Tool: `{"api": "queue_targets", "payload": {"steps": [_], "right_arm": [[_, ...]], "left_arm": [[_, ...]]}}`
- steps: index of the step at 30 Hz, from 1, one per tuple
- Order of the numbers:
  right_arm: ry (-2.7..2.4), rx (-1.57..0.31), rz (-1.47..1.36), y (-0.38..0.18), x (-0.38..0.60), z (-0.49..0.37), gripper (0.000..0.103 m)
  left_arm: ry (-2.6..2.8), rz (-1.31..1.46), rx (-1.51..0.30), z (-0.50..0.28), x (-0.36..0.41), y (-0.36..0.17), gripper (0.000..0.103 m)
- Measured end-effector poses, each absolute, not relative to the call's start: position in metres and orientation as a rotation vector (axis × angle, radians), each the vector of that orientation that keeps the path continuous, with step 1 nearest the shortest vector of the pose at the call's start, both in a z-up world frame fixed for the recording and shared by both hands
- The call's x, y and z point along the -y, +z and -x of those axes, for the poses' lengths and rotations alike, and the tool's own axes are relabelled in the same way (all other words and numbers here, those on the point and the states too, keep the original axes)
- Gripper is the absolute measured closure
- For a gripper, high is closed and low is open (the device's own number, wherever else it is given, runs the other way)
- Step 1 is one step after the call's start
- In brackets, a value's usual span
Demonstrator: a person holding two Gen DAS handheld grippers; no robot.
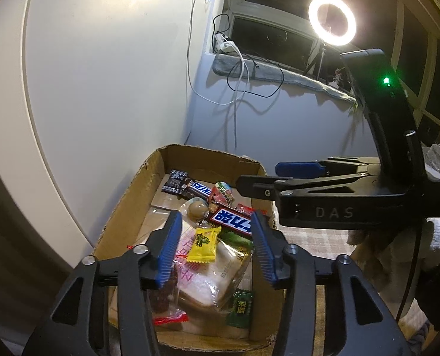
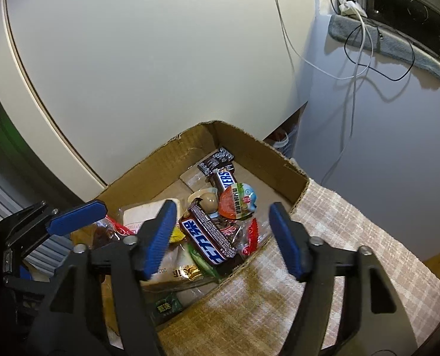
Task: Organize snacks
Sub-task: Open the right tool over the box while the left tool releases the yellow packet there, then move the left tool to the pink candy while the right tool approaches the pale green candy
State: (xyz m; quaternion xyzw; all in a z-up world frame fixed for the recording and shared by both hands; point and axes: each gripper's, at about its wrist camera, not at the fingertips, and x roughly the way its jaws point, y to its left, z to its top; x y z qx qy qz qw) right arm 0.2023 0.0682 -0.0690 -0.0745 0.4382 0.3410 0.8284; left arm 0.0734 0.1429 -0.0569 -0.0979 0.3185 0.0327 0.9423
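A cardboard box [image 1: 131, 195] holds several snacks: two Snickers bars [image 1: 234, 218], a jelly cup [image 1: 223, 194], a yellow candy [image 1: 203, 244], a bagged sandwich [image 1: 208, 281] and a green packet [image 1: 240, 308]. My left gripper [image 1: 215, 252] is open and empty, above the box over the yellow candy. My right gripper [image 2: 223, 237] is open and empty, above the box's right side, over a Snickers bar [image 2: 208, 237]. The box [image 2: 267, 160] and jelly cup [image 2: 237, 201] also show in the right wrist view. The right gripper also shows in the left wrist view [image 1: 255, 178].
The box stands on a plaid cloth [image 2: 338, 255] against a white panel [image 1: 101, 74]. A lit ring light [image 1: 332, 20] and cables [image 1: 240, 71] are by the window sill at the back.
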Motion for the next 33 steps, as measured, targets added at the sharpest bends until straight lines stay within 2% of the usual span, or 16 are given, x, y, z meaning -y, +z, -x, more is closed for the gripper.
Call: {"api": "queue_targets", "payload": {"steps": [2,5,6,7,18,33], "right_arm": [[0.717,-0.930,0.163,-0.068,-0.067,-0.203,0.030],[0.698,-0.916,0.171,-0.066,-0.065,-0.202,0.017],[0.696,-0.911,0.170,-0.065,-0.064,-0.202,0.016],[0.694,-0.909,0.168,-0.064,-0.063,-0.202,0.016],[0.660,-0.902,0.145,-0.052,-0.033,-0.189,0.015],[0.566,-0.902,0.101,-0.045,0.065,-0.151,0.015]], "left_arm": [[0.067,0.197,-0.649,-0.073,-0.142,-0.057,0.049],[0.064,0.196,-0.650,-0.072,-0.141,-0.057,0.047],[0.065,0.195,-0.649,-0.072,-0.141,-0.057,0.046],[0.066,0.195,-0.648,-0.071,-0.141,-0.056,0.043],[0.049,0.188,-0.637,-0.063,-0.130,-0.050,0.043],[-0.038,0.170,-0.643,-0.054,-0.086,-0.048,0.043]]}}
